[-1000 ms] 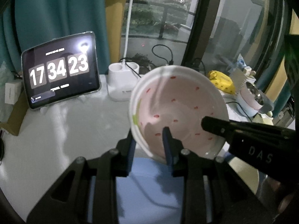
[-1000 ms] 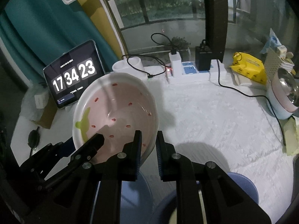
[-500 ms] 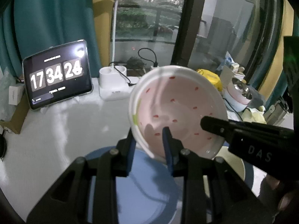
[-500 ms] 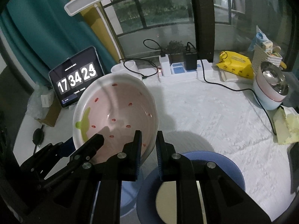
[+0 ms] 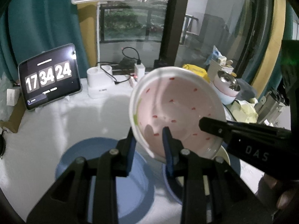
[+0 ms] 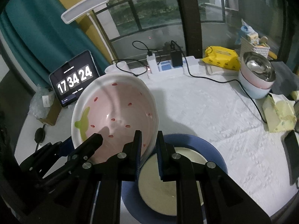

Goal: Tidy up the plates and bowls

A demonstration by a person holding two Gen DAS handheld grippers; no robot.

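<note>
White tablecloth (image 6: 196, 112), blue plates (image 6: 214, 155) now visible below, both tongs (image 5: 149, 140) (image 6: 148, 141) still pinching strawberry bowl (image 6: 115, 108)

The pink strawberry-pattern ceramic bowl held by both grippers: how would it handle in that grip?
The pink strawberry-pattern ceramic bowl looks rigid and glazed, so probably slippery: each gripper pinches only a thin stretch of rim. It hangs tilted, so its weight likely levers against the left gripper and right gripper. Being ceramic, it would probably chip if dropped onto the blue-rimmed plate below.
</note>
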